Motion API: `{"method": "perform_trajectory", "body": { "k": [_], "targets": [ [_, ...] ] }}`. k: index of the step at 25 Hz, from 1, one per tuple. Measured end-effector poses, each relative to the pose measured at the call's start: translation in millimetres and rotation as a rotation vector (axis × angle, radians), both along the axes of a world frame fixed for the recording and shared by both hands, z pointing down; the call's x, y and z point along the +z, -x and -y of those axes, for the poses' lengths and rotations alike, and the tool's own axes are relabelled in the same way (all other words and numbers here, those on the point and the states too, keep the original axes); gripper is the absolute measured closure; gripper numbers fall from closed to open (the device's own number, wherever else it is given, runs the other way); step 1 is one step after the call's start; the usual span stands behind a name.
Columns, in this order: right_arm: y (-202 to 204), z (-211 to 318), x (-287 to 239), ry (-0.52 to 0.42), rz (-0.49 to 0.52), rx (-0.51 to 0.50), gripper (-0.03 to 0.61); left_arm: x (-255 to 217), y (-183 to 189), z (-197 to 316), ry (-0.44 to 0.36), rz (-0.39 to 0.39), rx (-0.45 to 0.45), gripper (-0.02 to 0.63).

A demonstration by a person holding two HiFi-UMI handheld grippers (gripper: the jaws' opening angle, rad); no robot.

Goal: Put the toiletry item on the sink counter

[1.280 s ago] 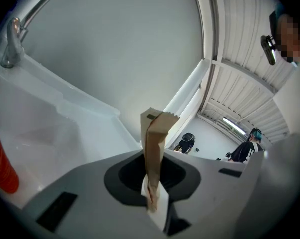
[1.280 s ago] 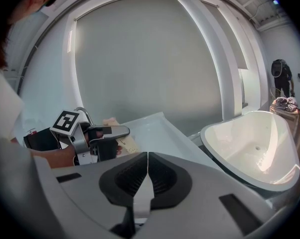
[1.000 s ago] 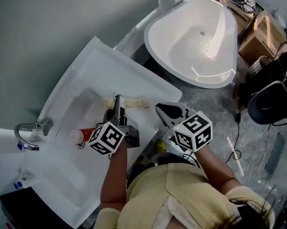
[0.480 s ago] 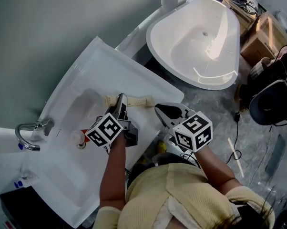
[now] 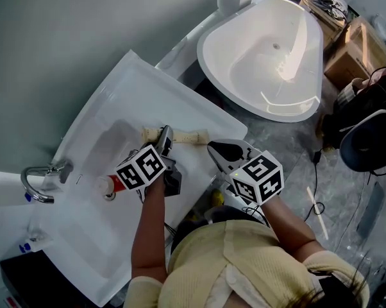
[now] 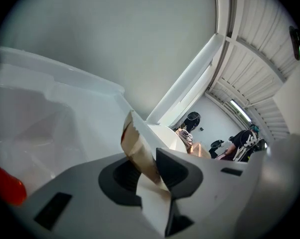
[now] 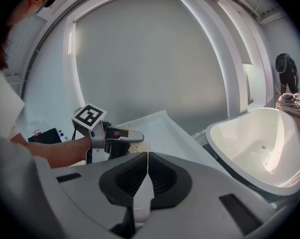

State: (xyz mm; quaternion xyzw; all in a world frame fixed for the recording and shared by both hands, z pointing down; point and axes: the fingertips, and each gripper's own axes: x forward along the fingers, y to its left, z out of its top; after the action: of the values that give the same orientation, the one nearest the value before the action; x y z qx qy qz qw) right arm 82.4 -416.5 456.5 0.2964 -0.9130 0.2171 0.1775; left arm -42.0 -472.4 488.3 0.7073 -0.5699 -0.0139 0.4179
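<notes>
The toiletry item (image 5: 183, 135), a long flat cream-and-tan pack, lies along the right rim of the white sink counter (image 5: 180, 101). My left gripper (image 5: 163, 140) is at its left end. In the left gripper view the pack (image 6: 136, 143) stands between the pads of my left gripper (image 6: 151, 171), whose jaws have just been opening; a gap shows beside the thin pack. My right gripper (image 5: 222, 151) hangs off the counter's front right corner. In its own view the right gripper (image 7: 146, 158) is shut with nothing in it.
A red tube (image 5: 118, 181) with a white cap lies in the basin near the drain. A chrome faucet (image 5: 42, 172) stands at the left. A white bathtub (image 5: 270, 50) sits beyond the counter, with cardboard boxes (image 5: 350, 40) and a dark chair (image 5: 366, 140) at the right.
My left gripper has tipped and sunk toward the counter, and the pack has shifted slightly right along the rim. The right gripper has stayed put.
</notes>
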Motion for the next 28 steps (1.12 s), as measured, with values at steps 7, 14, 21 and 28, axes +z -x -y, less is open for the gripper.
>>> {"method": "perform_trajectory", "body": {
  "k": [7, 14, 21, 28],
  "targets": [
    [3.1, -0.6, 1.6, -0.009, -0.012, -0.022, 0.551, 3.7, 1.5, 4.5, 0.021, 0.103, 0.049, 0.485],
    [0.6, 0.2, 0.8, -0.01, -0.005, -0.021, 0.551, 0.5, 1.2, 7.5, -0.004, 0.223, 0.078, 0.454],
    [1.5, -0.1, 0.0, -0.018, -0.001, -0.026, 0.551, -3.2, -1.8, 10.0, -0.028, 0.306, 0.118, 0.355],
    [5.3, -1.6, -1.8, -0.026, -0.005, -0.045, 0.551, 0.5, 3.4, 9.6, -0.033, 0.46, 0.137, 0.304]
  ]
}}
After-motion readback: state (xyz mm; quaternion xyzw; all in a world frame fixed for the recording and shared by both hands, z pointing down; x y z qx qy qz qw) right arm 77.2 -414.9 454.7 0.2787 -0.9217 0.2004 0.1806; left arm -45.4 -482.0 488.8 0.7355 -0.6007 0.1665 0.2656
